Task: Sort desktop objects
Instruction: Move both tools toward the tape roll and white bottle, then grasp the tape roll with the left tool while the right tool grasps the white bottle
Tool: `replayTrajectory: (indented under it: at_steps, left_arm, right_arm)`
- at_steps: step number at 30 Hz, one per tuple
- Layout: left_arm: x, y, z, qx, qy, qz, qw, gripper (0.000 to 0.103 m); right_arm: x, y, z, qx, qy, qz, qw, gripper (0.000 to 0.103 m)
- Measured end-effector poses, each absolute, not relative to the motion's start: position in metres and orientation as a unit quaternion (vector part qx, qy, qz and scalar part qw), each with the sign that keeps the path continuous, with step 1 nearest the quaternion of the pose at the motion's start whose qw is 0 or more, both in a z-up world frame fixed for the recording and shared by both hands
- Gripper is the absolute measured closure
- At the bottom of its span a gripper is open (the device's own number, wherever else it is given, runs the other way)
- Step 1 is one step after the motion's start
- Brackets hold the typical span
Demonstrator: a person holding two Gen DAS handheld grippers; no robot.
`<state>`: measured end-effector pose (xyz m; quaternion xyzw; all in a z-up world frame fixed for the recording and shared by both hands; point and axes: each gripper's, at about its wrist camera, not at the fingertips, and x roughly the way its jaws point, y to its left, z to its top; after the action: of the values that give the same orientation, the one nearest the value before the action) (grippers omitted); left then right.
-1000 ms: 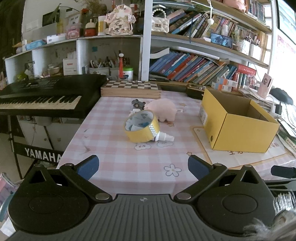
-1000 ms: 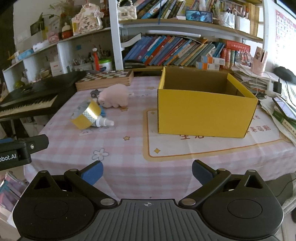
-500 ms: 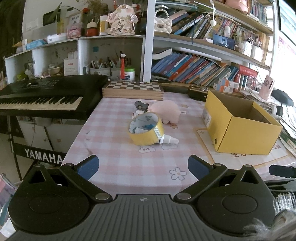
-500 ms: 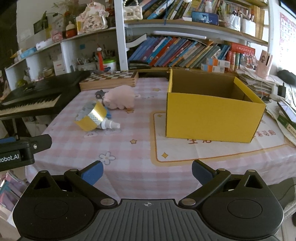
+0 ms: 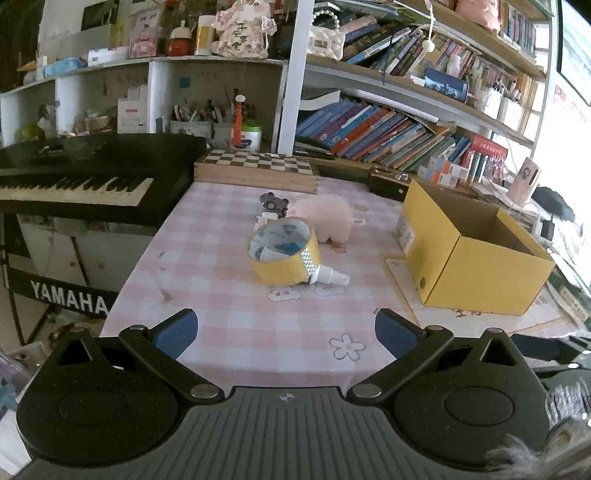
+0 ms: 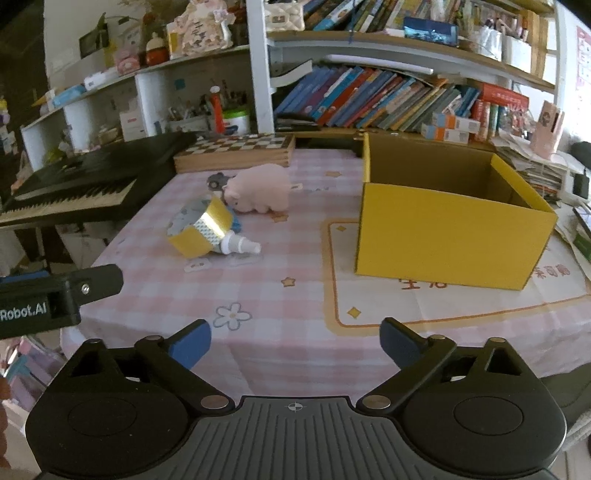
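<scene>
Light, stiff yellow tape roll (image 5: 283,254), tilted on the counter (image 5: 229,317); best pinched across its rim. Left gripper (image 5: 286,328) jaws wide, empty. Right gripper (image 6: 295,338) jaws closing slightly, nothing between.

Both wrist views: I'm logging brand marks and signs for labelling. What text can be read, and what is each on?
"YAMAHA": white letters on the black keyboard stand.
"Robot.AI": white print on the left gripper's black body, at the left edge of the right wrist view; its start is cut off.
Chinese characters on the pink ornament on the shelf: too small to be sure.
Red characters on the mat under the yellow box: partly hidden, unreadable.
Book spines: blurred.
</scene>
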<state>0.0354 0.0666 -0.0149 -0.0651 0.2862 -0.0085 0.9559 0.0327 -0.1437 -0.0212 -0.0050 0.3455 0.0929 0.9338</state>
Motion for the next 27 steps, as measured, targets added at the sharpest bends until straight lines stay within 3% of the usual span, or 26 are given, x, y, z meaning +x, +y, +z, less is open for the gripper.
replayTrajectory:
  at_steps: [13,27]
  left_arm:
    - [0.074,0.074,-0.018,-0.048,0.286,-0.014,0.957,0.000]
    - [0.177,0.077,-0.031,-0.052,0.327,-0.053,0.942,0.000]
  right_arm:
    - [0.062,-0.128,-0.029,-0.029,0.340,0.129,0.931,0.012]
    - [0.126,-0.106,-0.047,-0.073,0.364,0.194,0.908,0.013]
